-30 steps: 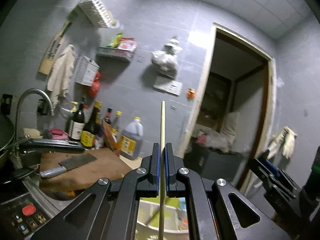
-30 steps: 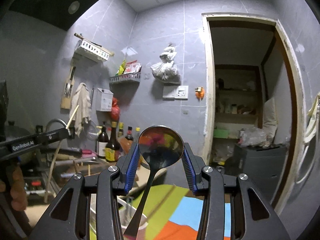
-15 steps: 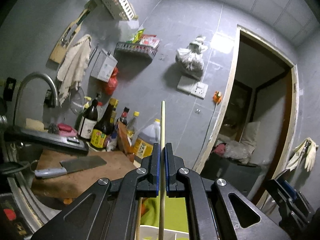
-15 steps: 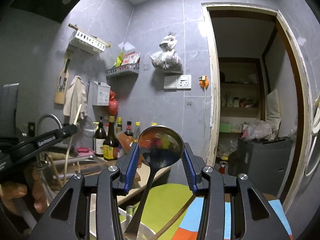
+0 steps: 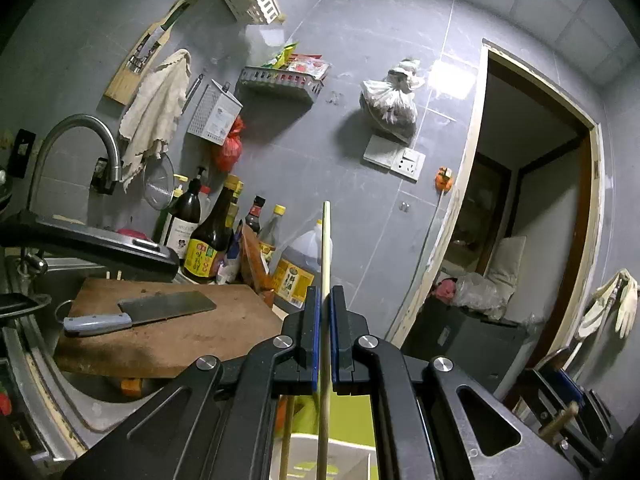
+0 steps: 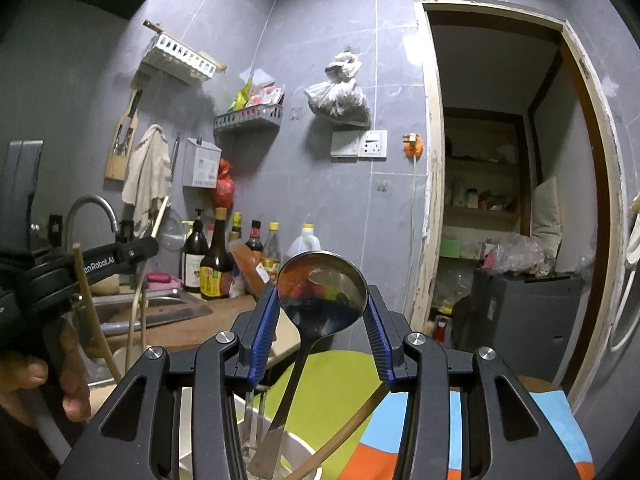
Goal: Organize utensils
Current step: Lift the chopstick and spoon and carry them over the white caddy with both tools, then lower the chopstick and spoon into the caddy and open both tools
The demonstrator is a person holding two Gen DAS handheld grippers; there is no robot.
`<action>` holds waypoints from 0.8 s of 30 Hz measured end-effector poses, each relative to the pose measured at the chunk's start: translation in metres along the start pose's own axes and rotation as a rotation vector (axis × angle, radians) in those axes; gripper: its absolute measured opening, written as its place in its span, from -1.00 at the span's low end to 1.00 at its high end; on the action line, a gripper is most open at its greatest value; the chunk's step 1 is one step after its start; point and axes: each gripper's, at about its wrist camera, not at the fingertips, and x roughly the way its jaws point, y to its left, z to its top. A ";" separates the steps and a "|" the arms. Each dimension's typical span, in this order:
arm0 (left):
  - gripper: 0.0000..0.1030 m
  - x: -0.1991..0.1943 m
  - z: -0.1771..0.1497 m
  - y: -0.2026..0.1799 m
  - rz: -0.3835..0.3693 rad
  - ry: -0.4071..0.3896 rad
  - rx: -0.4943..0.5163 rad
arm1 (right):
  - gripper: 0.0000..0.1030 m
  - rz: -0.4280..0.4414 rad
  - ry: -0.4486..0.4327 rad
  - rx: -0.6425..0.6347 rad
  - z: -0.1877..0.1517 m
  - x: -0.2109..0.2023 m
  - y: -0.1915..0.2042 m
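Now both tongs (image 5: 325,336) sit lower — seemingly nearer the holder (image 6: 304,446).

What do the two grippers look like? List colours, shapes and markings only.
Left gripper: matte black linkage with triangular cut-outs, silver round pivot bolts, blue pads on the flat fingers. White lettering, partly hidden, runs along its side in the right wrist view. Right gripper: same black build, silver bolts, ribbed blue pads.

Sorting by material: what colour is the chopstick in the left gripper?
Pale, light-wood tan chopstick, clearest in the left wrist view.
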 end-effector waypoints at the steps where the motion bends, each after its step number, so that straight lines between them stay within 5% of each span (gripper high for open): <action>1: -0.95 0.000 -0.003 -0.001 -0.001 0.010 0.003 | -0.22 0.002 0.003 -0.004 -0.001 0.000 0.001; 24: -0.92 -0.022 -0.026 -0.013 -0.030 0.206 0.091 | -0.20 0.057 0.092 -0.094 -0.020 -0.011 0.012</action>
